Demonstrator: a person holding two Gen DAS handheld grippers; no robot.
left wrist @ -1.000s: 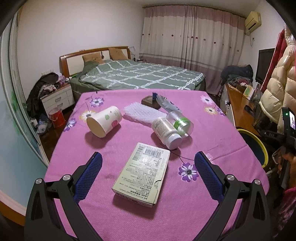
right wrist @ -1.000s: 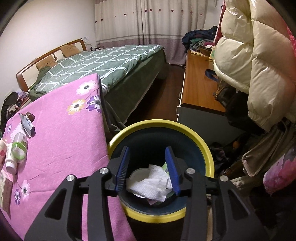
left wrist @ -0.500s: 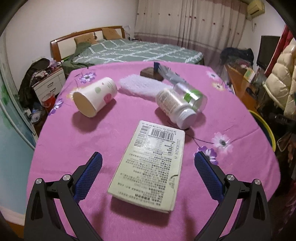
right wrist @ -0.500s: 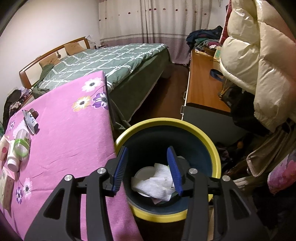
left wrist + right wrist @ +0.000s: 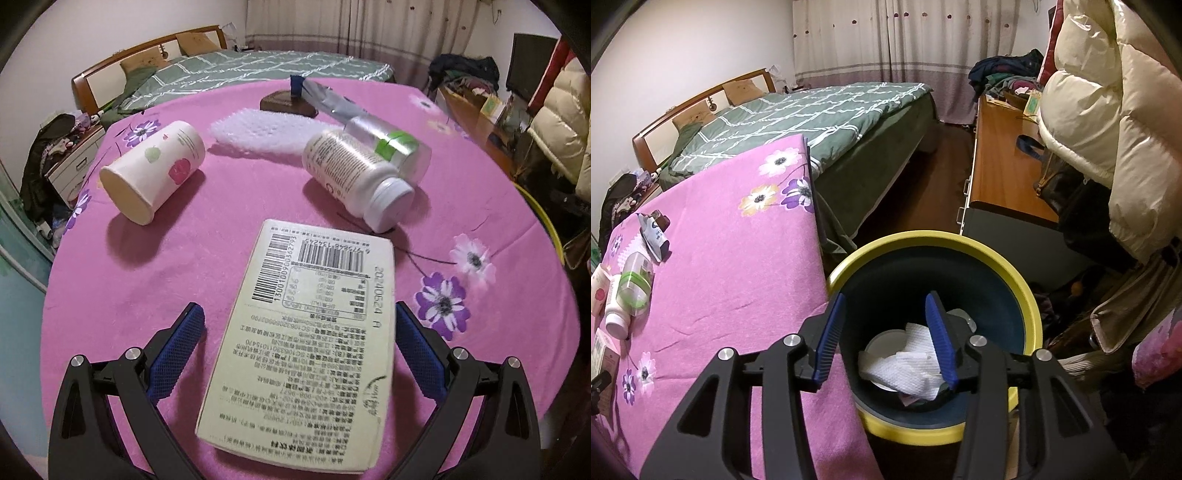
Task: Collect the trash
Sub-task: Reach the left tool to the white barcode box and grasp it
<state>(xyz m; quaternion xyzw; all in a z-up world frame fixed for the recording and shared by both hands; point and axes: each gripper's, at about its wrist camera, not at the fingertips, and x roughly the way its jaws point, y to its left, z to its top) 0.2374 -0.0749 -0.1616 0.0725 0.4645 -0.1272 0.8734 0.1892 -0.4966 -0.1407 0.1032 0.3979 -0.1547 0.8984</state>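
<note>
Straddling the box (image 5: 314, 332) on the pink cloth (image 5: 221, 229), left gripper (image 5: 299, 350) spread wide, blue pads (image 5: 177, 350) flanking both long edges but apart from them on either side, so nothing pinched yet. Lying flat, label up, long axis running from 6 o'clock toward 12, tipped a little toward 1, hence nearly in line with the fingers and with the narrow width across the jaws: a judgement, but closing across that width looks the natural grip. Farther out on the cloth: cup (image 5: 155, 170) on its side at 10 o'clock, white bottle (image 5: 354, 177) at 1 o'clock touching a clear bottle (image 5: 391, 144) behind it, foam sheet (image 5: 266, 133) near 12. Hanging over the yellow-rimmed bin (image 5: 1027, 295) beside the cloth's edge, right gripper (image 5: 886, 336) partly spread and empty, crumpled tissue (image 5: 905, 362) lying in the bin below and between the fingers. From the right wrist view the box sits far off at 9 o'clock, at the frame's edge, so left hand clearly nearer; bin rim just showing at 3 o'clock in the left view.
</note>
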